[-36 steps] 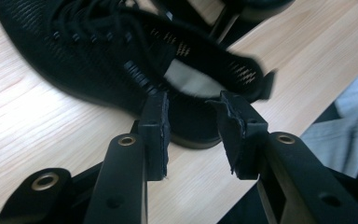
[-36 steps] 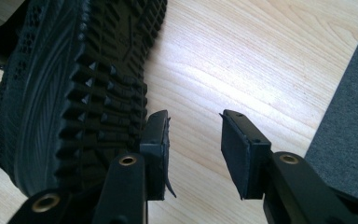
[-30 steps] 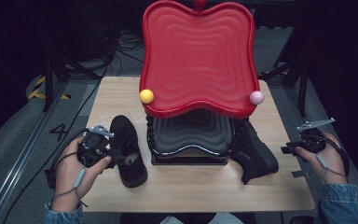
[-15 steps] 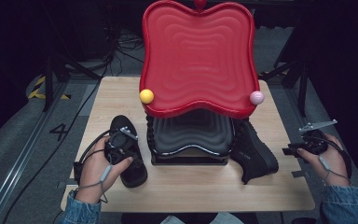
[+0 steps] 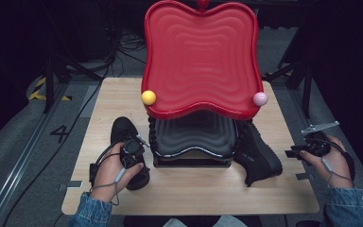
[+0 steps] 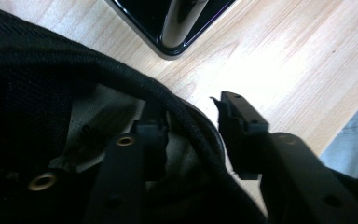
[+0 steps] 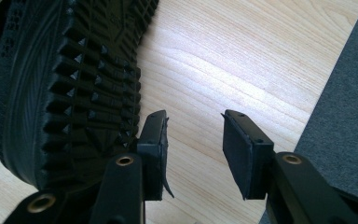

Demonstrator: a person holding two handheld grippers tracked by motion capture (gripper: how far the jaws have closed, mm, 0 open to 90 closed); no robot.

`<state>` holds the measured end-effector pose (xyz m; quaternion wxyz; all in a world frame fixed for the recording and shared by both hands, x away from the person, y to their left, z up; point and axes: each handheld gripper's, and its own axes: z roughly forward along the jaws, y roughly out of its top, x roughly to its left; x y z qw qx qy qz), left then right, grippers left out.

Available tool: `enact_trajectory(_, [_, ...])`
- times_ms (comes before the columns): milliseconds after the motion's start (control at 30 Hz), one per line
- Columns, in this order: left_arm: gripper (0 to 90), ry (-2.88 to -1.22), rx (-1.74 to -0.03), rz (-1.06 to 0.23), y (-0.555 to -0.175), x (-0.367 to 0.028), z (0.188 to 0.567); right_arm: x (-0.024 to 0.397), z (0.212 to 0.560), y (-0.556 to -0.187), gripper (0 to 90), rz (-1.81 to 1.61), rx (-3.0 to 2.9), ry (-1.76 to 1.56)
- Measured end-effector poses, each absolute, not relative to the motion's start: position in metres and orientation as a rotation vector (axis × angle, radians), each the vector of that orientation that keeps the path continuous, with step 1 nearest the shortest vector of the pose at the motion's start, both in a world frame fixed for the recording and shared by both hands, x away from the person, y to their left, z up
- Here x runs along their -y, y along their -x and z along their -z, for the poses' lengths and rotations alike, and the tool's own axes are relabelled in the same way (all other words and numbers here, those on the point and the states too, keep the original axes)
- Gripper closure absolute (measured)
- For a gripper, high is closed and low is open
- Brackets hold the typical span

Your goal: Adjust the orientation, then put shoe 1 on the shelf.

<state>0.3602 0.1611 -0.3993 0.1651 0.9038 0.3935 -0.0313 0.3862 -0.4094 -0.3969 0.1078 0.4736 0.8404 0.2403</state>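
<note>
Black mesh and a padded collar make up the left shoe (image 5: 128,151), which lies on the table (image 5: 99,113) just left of the black stand (image 5: 191,142) that carries the big red tray (image 5: 199,56). It looks light and soft: the knit upper should give under a squeeze, while the collar's corded rim and the heel behind it seem the firmest place to take hold. That is where the left hand-held gripper (image 6: 193,135) sits, one jaw down inside the shoe's opening and the other outside the rim, with the heel wall between them. Its jaws have just been closing, yet a gap shows between the outer pad and the rim, so I judge it not yet pinched. A hold this far back would probably let the toe droop when lifted.

In the high view the shoe's long axis runs away from the person, alongside the stand, toe at the far end and heel toward the near table edge, sole down.

A second black shoe (image 5: 256,153) lies right of the stand, tipped on its side so that its lugged rubber sole (image 7: 74,88) faces the right hand-held gripper (image 7: 193,149). That gripper's jaws stand spread with nothing between them, just beside the sole's edge above bare wood.
</note>
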Motion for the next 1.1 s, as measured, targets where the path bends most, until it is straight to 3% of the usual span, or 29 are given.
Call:
enact_trajectory(200, [75.6, -2.562, -1.123, 0.112, -0.3593, -0.1625, 0.4027, 0.4079, 0.3981, -0.3872, 61.1, -0.704, -2.481, -1.383])
enact_trajectory(600, [75.9, -2.571, -1.103, 0.095, -0.3572, -0.1611, 0.4043, 0.4086, 0.3997, -0.3862, 61.0, -0.699, -2.488, -1.385])
enact_trajectory(1100, [86.8, -2.503, -1.096, 0.094, -0.3564, -0.1707, 0.4046, 0.4112, 0.4004, -0.3820, 61.0, -0.699, -2.479, -1.394])
